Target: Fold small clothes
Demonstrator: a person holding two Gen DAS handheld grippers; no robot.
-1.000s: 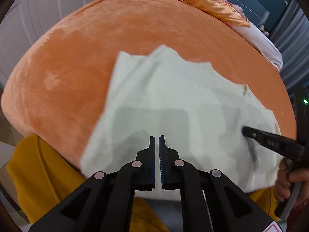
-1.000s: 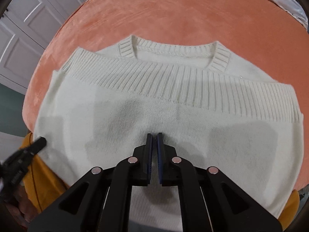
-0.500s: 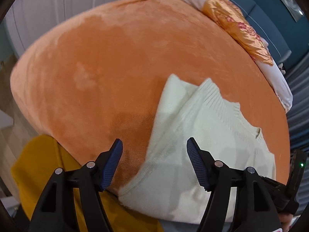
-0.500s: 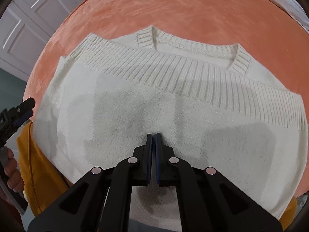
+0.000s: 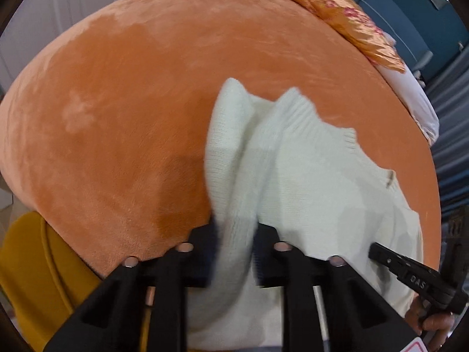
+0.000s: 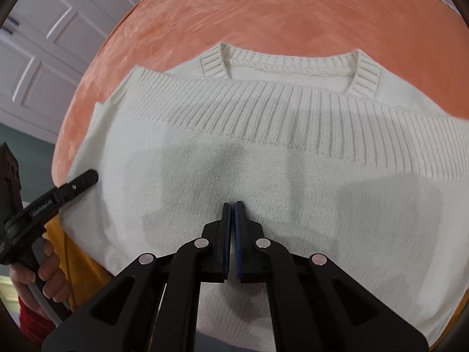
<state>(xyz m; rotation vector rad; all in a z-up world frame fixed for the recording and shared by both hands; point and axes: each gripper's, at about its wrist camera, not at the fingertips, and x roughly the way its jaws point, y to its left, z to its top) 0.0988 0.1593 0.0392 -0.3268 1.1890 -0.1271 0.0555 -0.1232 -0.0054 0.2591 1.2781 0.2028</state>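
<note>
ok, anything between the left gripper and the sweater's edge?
Nothing visible. The left gripper already straddles the left edge of the white sweater, cloth bunched between its fingers. Only bare orange bedspread lies beside it.

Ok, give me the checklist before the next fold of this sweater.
1. Sweater side edge between the left tool's fingers: ok, a ridge of knit stands between them.
2. Left tool clamped on it: cannot tell, that view is blurred.
3. Right tool shut: ok, over the sweater's middle; whether it pinches knit, cannot tell.
4. Hem folded up straight below the collar: ok.
5. Whole sweater on the bed: not ok, its near edge hangs past the orange cover.
</note>
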